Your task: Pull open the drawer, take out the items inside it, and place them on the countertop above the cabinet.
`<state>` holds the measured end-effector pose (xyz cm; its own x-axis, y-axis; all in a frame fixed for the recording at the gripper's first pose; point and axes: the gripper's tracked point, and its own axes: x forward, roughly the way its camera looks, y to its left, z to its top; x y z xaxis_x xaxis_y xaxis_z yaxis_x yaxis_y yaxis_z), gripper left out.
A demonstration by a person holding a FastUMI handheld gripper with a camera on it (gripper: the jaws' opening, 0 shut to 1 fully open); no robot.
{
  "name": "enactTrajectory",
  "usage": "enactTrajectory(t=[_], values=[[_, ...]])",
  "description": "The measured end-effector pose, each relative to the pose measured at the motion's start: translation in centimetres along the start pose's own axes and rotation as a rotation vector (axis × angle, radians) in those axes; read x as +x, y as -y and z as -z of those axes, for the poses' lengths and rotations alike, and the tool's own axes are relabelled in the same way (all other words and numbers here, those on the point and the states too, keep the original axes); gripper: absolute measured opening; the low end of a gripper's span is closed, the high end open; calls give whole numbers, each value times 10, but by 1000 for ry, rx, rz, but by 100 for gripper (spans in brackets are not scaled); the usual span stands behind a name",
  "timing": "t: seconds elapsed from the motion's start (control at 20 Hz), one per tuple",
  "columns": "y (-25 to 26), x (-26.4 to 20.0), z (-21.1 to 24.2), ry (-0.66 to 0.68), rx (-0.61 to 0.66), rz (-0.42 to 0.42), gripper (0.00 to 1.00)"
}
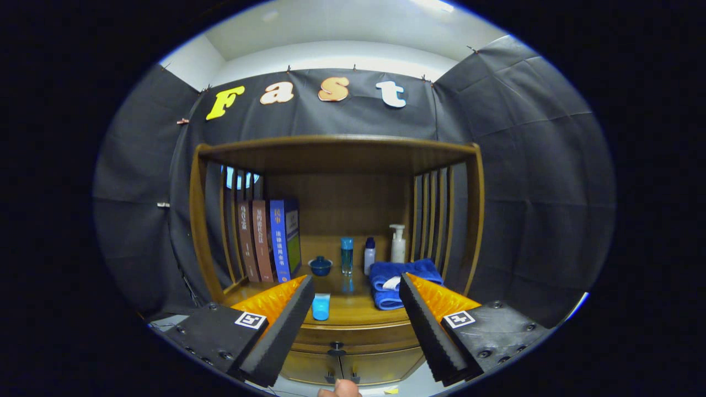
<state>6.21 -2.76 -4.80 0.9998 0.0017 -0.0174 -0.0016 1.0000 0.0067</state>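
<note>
Fingertip of a person's hand (pixel 340 389) shows closest of all, low down between the two jaws; the gripper (pixel 353 325) is spread wide with nothing held, its fingers (pixel 276 336) reaching forward on either side of the wooden cabinet (pixel 337 220). Between the jaws and just ahead of them sits the drawer (pixel 353 358), its front closed, with a small dark knob (pixel 336 349) at the middle; above it runs the countertop (pixel 353 311). On that countertop, just inside the left jaw, lies a light blue tube (pixel 321 306); beside the right jaw's tip sits a folded blue towel (pixel 400 281) with something small and white on it. Beyond the jaws, toward the back of the cabinet, stand a small dark blue lidded bowl (pixel 320 266), a clear tumbler with a blue cap (pixel 346 255), a small white bottle (pixel 369 255) and a white pump bottle (pixel 397 243); further left, upright books (pixel 270 240) lean against the slatted side.
</note>
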Motion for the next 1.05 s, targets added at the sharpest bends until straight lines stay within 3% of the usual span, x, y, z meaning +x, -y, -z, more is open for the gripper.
enactTrajectory(t=[0.55, 1.05], values=[[34, -110, -116, 94, -11, 36, 100], [30, -174, -144, 136, -19, 15, 100]])
